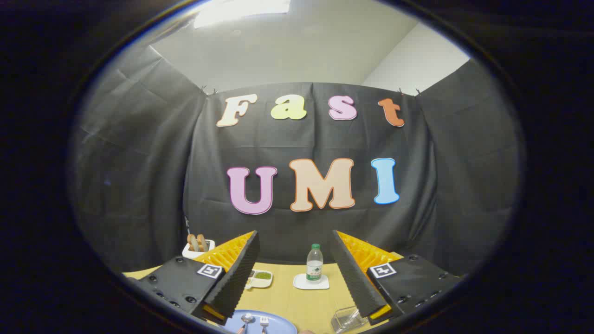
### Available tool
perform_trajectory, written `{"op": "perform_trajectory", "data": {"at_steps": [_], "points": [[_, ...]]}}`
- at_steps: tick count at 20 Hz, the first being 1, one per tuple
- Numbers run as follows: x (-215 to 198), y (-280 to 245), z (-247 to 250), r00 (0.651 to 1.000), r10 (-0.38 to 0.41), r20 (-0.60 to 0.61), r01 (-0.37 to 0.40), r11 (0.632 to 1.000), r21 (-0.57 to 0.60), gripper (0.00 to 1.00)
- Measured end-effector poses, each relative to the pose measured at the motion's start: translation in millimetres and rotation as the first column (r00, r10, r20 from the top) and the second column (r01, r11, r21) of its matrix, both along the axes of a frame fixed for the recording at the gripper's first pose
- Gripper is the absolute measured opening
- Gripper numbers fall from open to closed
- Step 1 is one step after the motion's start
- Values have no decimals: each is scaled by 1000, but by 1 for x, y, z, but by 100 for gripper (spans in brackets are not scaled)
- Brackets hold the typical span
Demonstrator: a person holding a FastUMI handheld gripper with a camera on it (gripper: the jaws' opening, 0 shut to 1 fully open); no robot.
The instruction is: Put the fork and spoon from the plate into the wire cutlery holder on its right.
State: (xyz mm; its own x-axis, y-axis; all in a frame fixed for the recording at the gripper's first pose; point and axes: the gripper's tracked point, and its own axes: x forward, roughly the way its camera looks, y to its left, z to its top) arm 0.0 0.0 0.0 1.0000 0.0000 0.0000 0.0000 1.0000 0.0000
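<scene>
Only the heads of spoon [247, 319] and fork [264, 321] show on the cut-off plate [278, 320], pointing away; gripper [297, 273] spread, empty.

nothing legible ahead of my gripper [294, 260], fingers spread apart: the bottle [314, 262] label is too small, my markers [209, 271] bear patterns only.

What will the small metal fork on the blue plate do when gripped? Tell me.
The small metal fork is likely stiff and light. Its shiny surface may slip between the fingers. Lying flat on the blue plate, beside the spoon, it may skid. The open gripper holds nothing.
</scene>
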Motion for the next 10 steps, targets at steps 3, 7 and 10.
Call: {"op": "perform_trajectory", "data": {"at_steps": [3,7,10], "points": [[1,7,3,1000,12,-3,-12,1000,6,98],[3,10,6,999,36,-10,-36,999,34,98],[6,11,8,999,49,-9,-49,998,42,98]]}}
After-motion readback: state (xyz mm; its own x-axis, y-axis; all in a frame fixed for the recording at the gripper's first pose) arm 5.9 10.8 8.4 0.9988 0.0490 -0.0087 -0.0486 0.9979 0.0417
